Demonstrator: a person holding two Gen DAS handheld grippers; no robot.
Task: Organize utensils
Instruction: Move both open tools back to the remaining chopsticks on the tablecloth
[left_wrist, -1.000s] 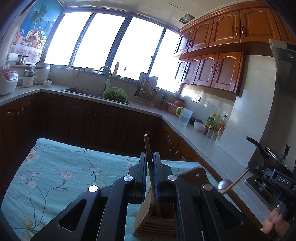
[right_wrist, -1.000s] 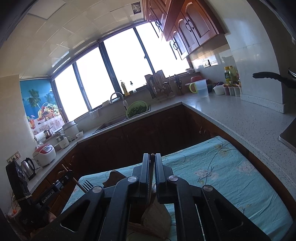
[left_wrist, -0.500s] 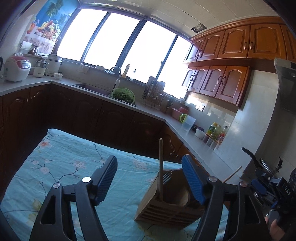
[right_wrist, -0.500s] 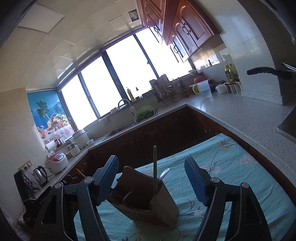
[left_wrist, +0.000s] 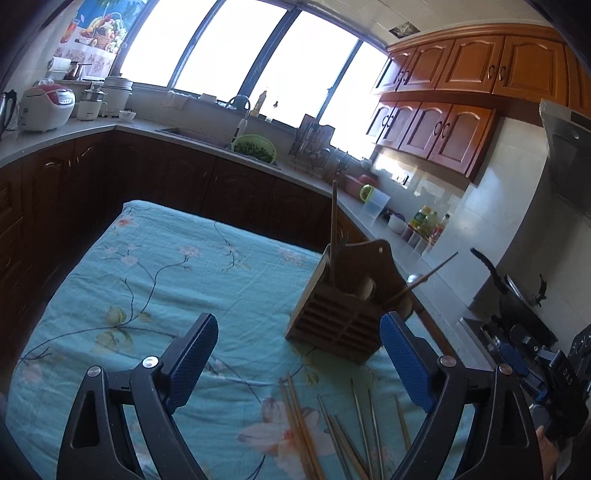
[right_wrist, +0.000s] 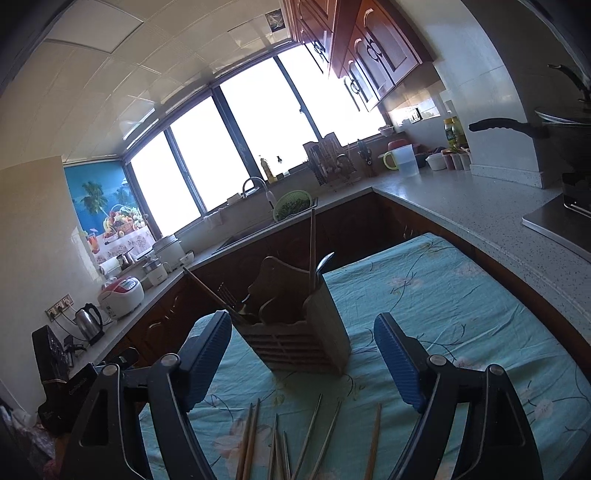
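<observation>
Holding both claws wide over the floral tablecloth (left_wrist: 155, 280), I grip nothing: my left gripper (left_wrist: 299, 363) and right gripper (right_wrist: 303, 360) have just been opening their jaws, and only cloth shows between the blue pads. The wooden utensil holder (left_wrist: 341, 321) stands upright on the cloth just beyond my fingertips, to the right of centre in the left view and centred in the right view. One long chopstick (left_wrist: 333, 225) rises straight out of it; another stick (left_wrist: 424, 275) leans out over the side. A spoon (right_wrist: 323, 266) and a fork (right_wrist: 225, 293) poke from the compartments, but which slot each sits in I cannot tell. Loose chopsticks (right_wrist: 295, 439) lie fanned on the cloth near me, their near ends cut off by the frame edge.
</observation>
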